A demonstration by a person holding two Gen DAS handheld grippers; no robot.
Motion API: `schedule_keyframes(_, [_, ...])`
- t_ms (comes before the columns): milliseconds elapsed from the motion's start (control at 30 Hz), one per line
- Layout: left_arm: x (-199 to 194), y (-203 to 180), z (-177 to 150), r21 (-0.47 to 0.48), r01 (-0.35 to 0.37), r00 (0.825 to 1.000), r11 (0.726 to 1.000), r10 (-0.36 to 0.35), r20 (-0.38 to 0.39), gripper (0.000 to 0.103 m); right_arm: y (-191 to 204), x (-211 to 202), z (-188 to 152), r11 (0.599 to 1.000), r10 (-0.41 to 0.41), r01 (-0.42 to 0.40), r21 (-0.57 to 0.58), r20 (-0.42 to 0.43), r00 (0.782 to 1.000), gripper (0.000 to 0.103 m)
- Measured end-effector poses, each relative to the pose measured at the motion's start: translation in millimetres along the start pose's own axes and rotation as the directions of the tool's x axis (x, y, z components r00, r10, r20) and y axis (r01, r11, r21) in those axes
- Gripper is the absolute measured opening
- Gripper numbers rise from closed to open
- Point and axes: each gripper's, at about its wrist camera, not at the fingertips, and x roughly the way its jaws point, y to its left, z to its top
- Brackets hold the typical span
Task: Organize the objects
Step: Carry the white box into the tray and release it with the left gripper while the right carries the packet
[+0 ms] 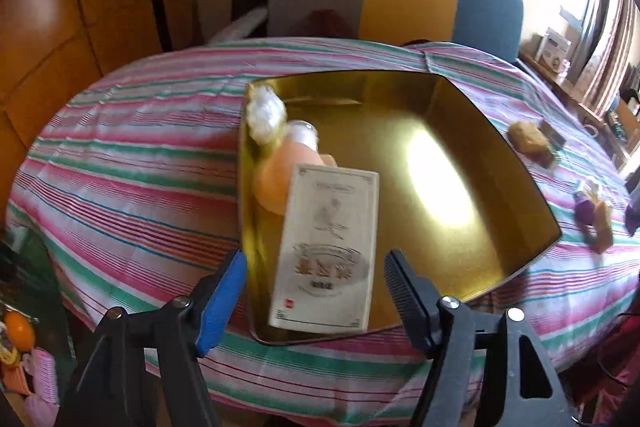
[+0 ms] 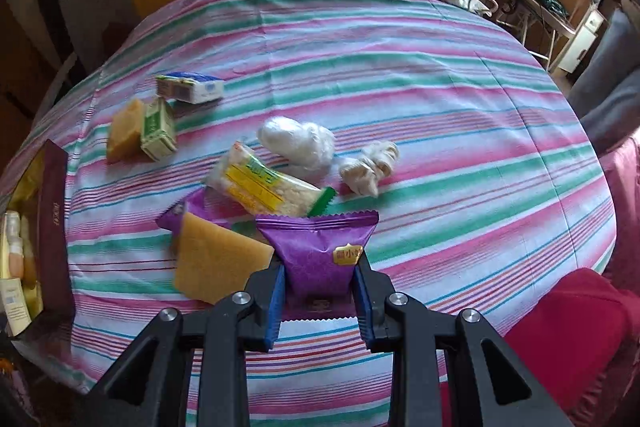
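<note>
1. Now the left gripper (image 1: 316, 279) stands released; the cream box (image 1: 330, 247) lies in the gold tray (image 1: 480, 131), near-left.
2. The right gripper (image 2: 319, 291) grasps the purple packet (image 2: 320, 255); it likely goes to the tray next.

purple packets (image 2: 324, 251): 2 | white bundles (image 2: 298, 143): 2 (loose ones) | tan sponges (image 2: 218, 261): 2

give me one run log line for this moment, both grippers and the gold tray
left gripper: open over cream box | right gripper: shut on purple packet | gold tray: holds box, peach bottle
</note>
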Motion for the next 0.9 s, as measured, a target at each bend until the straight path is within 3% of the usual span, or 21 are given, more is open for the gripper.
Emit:
schedule_keyframes(200, [-9,6,1,-0.051,0.002,0.999,0.999,0.000,0.034,0.072,101,-35,6,0.971,0.146,-0.128,-0.201,0.081,0.986,0.030])
schedule_keyframes(300, [-11,9,2,-0.058,-0.004,0.999,0.998,0.006,0.044,0.072,164,-47,0,0.922,0.254,-0.216,-0.322,0.082,0.964,0.030])
schedule_keyframes(433, [-16,12,2,-0.072,0.002,0.998,0.997,0.003,0.061,0.072,244,-47,-14,0.840,0.353,-0.307,-0.448,0.022,0.935,0.030])
schedule_keyframes(600, [-21,17,0,-0.086,0.011,0.997,0.996,-0.004,0.076,0.072,330,-22,-35,0.764,0.415,-0.389,-0.515,-0.069,0.907,0.030])
schedule_keyframes(767, [-20,29,-3,-0.130,0.020,0.997,0.991,-0.009,0.081,0.072,369,-6,-42,0.740,0.432,-0.413,-0.531,-0.095,0.897,0.031])
schedule_keyframes(900, [-18,41,-7,-0.182,-0.002,0.997,0.983,0.016,0.075,0.068,404,14,-40,0.747,0.417,-0.413,-0.521,-0.116,0.901,0.031])
